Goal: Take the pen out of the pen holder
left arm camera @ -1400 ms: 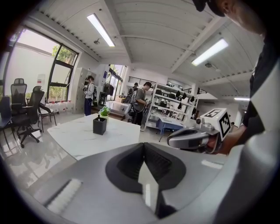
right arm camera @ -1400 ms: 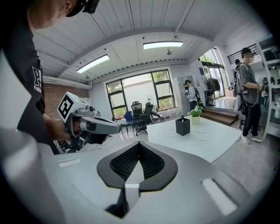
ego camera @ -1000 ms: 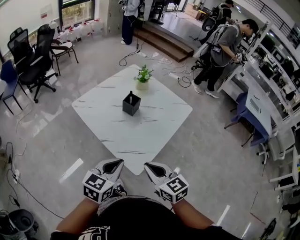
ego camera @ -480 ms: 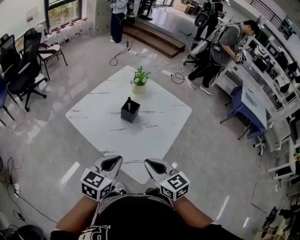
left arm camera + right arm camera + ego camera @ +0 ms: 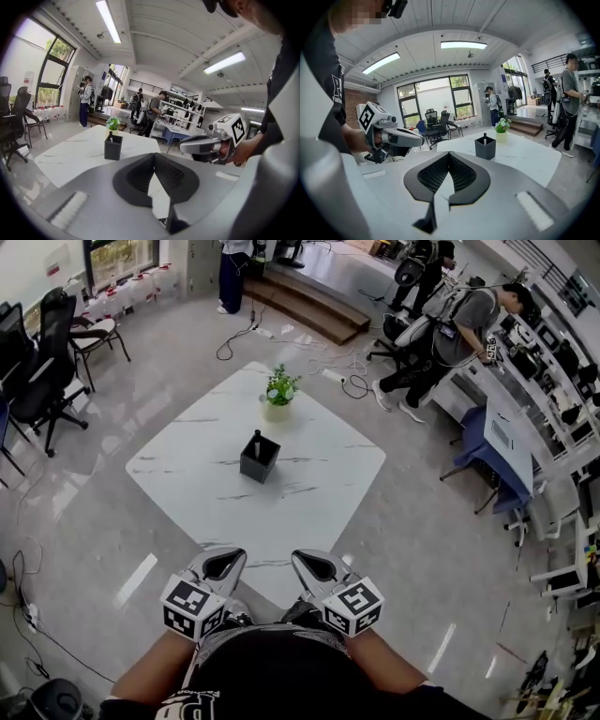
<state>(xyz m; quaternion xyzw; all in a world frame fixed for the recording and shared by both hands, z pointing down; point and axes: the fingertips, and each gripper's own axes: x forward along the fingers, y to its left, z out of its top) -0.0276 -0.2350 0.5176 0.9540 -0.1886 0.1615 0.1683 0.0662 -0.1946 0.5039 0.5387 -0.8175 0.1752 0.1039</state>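
A black square pen holder (image 5: 260, 458) stands near the middle of the white marble table (image 5: 309, 484), with a dark pen (image 5: 257, 437) upright in it. Both grippers hang low in front of my body, short of the table's near corner and far from the holder. The left gripper (image 5: 226, 557) is shut and holds nothing. So is the right gripper (image 5: 307, 559). From the left gripper view the holder (image 5: 113, 147) and pen (image 5: 110, 134) lie ahead and to the left. From the right gripper view the holder (image 5: 485, 147) and pen (image 5: 484, 136) sit ahead and to the right.
A small potted plant (image 5: 277, 394) stands on the table just beyond the holder. Office chairs (image 5: 42, 362) line the left side. Cables (image 5: 349, 382) trail on the floor behind the table. A person (image 5: 459, 320) stands by the desks (image 5: 520, 437) at the right.
The view has shifted slightly forward and the table now lies a bit nearer. Both grippers keep the same pose, side by side and shut.
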